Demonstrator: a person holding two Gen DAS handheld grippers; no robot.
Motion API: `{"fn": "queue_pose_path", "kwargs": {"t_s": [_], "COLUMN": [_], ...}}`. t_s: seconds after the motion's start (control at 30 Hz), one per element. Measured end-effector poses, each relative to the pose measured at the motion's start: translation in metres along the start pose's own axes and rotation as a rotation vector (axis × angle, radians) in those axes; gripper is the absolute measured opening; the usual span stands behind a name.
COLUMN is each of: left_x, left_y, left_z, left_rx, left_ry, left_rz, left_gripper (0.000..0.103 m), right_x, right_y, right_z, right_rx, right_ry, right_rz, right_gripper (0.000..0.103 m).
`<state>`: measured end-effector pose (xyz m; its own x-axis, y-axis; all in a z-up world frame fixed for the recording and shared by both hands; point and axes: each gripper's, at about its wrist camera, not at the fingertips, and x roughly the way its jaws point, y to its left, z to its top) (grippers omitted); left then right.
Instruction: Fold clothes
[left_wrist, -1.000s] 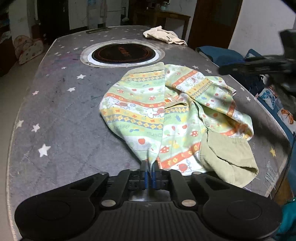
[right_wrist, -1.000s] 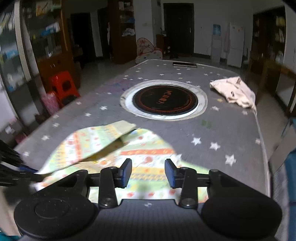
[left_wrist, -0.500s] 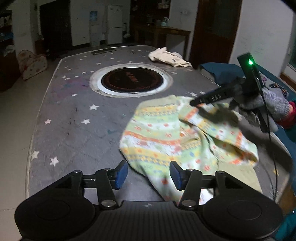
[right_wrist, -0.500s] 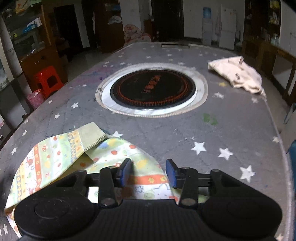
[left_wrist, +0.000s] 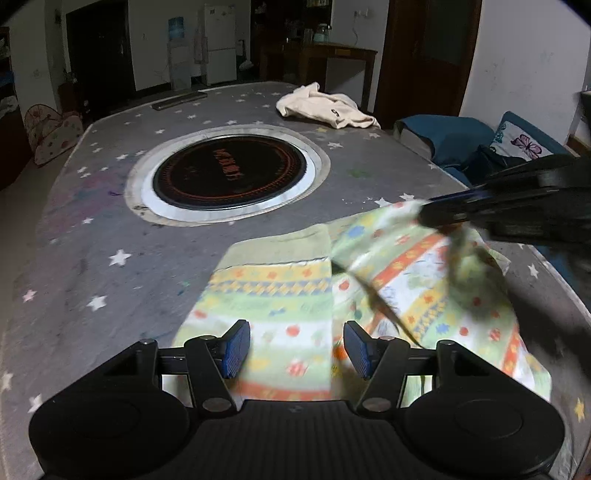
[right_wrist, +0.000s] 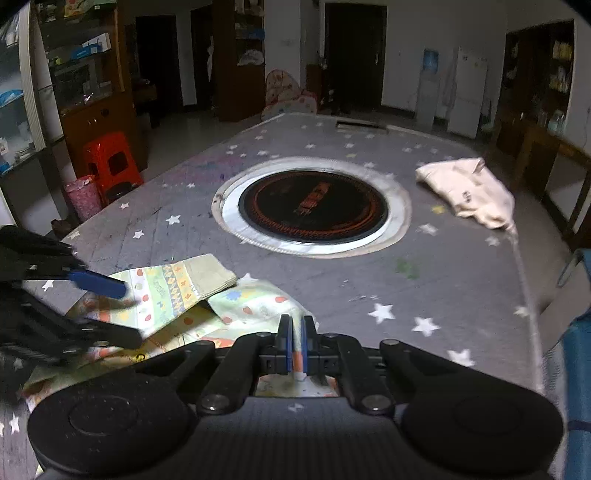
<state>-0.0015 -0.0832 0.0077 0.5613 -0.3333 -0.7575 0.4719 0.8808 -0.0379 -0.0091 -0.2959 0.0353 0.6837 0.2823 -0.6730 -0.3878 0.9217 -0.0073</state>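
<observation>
Your left gripper (left_wrist: 295, 349) hangs over the near part of the patterned green garment (left_wrist: 280, 295), its jaws opening with nothing pinched between them. Your right gripper (right_wrist: 294, 345) is clamped on the garment's near right edge. The garment lies rumpled at the near end of the grey star-print table (right_wrist: 443, 273), near the round black hob (right_wrist: 313, 210), with a cream cloth (right_wrist: 472, 192) at the far right
</observation>
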Motion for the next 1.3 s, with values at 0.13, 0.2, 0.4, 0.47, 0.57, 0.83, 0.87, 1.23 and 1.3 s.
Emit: {"fn": "queue_pose_path", "kwargs": {"t_s": [0.13,0.2,0.4,0.47,0.57,0.83,0.87,1.23,1.3], "left_x": [0.015,0.017,0.008,0.003,-0.004,-0.041,-0.047,-0.074,-0.072], "left_y": [-0.003,-0.001,0.009,0.013,0.019,0.049,0.049,0.035,0.036], "left_z": [0.000,-0.002,-0.007,-0.010,-0.014,-0.029,-0.032,-0.069,-0.073], "left_rx": [0.017,0.013,0.009,0.012,0.009,-0.111,-0.114,-0.156,-0.176], "left_ry": [0.023,0.028,0.014,0.009,0.008,0.011,0.007,0.069,0.083], "left_rz": [0.021,0.023,0.047,0.061,0.088,0.070,0.065,0.045,0.043], "left_gripper": [0.040,0.029,0.006,0.004,0.002,0.015,0.020,0.065,0.065], "right_x": [-0.030,-0.043,-0.067,-0.072,-0.074,-0.097,-0.101,-0.101,-0.101], "right_y": [-0.011,-0.019,-0.049,-0.060,-0.068,-0.068,-0.065,-0.032,-0.029], "right_z": [-0.010,-0.018,-0.047,-0.058,-0.071,-0.076,-0.074,-0.087,-0.087], "right_rx": [-0.029,-0.028,0.018,0.041,0.069,0.126,0.131,0.294,0.293], "right_ry": [-0.008,-0.010,0.033,0.060,0.087,0.055,0.050,0.170,0.170], "right_rz": [-0.070,-0.116,-0.251,-0.286,-0.305,-0.213,-0.176,0.128,0.130], "right_gripper": [0.004,0.004,0.004,0.004,0.004,0.025,0.029,0.049,0.049]}}
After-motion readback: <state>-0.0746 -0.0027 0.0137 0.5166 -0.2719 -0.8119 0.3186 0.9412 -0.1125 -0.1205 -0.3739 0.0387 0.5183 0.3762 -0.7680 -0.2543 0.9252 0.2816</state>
